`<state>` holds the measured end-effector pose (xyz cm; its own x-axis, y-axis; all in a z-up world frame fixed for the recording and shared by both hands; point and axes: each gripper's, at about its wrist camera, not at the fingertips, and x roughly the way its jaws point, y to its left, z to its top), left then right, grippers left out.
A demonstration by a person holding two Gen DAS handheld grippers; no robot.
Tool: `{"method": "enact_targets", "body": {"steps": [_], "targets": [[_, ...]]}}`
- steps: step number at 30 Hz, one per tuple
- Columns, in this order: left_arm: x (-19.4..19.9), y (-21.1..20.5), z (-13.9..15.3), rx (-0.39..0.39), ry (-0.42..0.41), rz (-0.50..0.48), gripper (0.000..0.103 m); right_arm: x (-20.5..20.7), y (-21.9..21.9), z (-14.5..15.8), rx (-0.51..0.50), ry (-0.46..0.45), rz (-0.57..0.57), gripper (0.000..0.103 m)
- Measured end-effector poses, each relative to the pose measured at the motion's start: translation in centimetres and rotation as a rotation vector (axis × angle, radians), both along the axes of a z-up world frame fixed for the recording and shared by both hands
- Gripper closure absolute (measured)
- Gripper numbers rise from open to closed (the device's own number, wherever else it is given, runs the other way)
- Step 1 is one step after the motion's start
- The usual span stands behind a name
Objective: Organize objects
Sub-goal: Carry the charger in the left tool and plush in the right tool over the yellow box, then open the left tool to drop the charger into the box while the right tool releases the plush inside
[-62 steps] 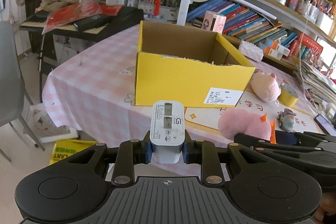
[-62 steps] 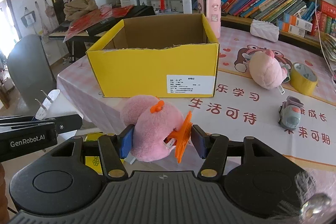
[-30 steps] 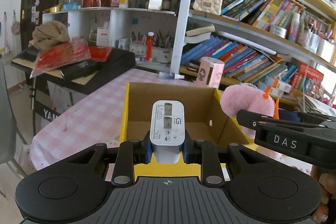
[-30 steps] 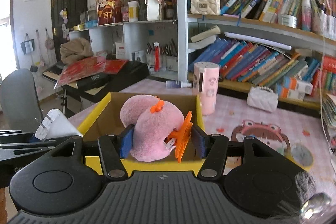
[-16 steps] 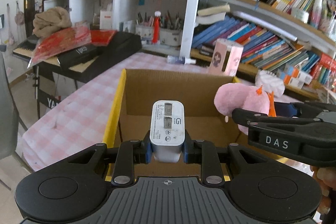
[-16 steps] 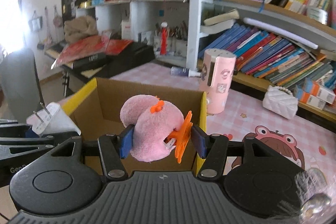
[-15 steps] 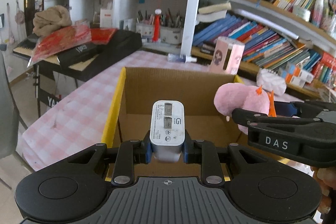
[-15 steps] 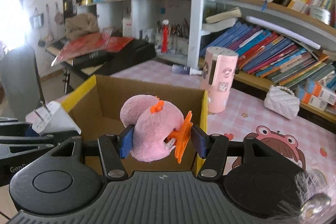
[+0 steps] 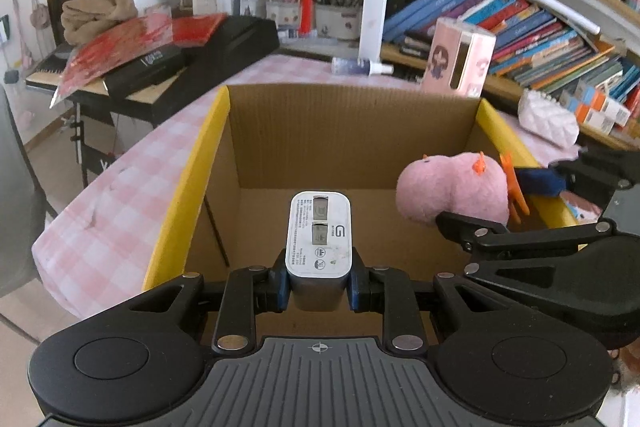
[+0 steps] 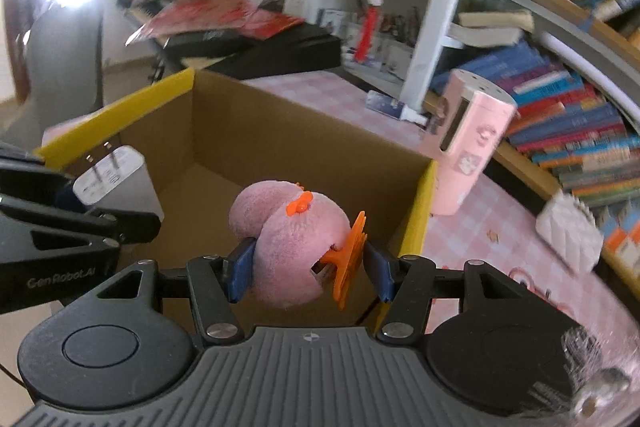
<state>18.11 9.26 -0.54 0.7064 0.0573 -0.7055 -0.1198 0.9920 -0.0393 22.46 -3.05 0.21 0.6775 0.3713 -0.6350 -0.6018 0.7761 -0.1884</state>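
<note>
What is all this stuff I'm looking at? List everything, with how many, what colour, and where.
cardboard box: one, yellow outside, brown inside, open on the table.
charger: one, white, held over the box.
plush toy: one, pink with orange trim, held over the box.
tablecloth: one, pink-white check, under the box.
canister: one, pink, behind the box.
small purse: one, white, quilted, right of the box.
books: many, mixed colours, shelves.
keyboard: one, black, at left.
left gripper: black, shut on charger.
right gripper: black, shut on plush toy.

Both wrist views look down, close, into the cardboard box (image 9: 352,131).
</note>
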Motion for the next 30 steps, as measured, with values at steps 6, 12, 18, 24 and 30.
{"method": "enact_targets", "body": {"steps": [6, 12, 18, 24, 30], "targets": [[0.6, -0.3, -0.7, 0.005, 0.038, 0.004, 0.078, 0.3, 0.8, -0.6, -0.075, 0.003, 0.085, 0.048], [0.9, -0.6, -1.2, 0.003, 0.068, 0.008, 0.078, 0.6, 1.0, -0.8, -0.106, 0.047, 0.113, 0.048], [0.9, -0.7, -1.6, 0.014, 0.081, 0.012, 0.078, 0.6, 1.3, -0.9, -0.126, 0.060, 0.120, 0.047], [0.9, -0.7, -1.5, 0.016, 0.080, 0.018, 0.078, 0.6, 1.3, -1.0, -0.130, 0.059, 0.121, 0.047], [0.7, -0.7, -1.2, 0.016, 0.058, 0.033, 0.078, 0.5, 1.2, -1.0, -0.125, 0.060, 0.123, 0.046]]}}
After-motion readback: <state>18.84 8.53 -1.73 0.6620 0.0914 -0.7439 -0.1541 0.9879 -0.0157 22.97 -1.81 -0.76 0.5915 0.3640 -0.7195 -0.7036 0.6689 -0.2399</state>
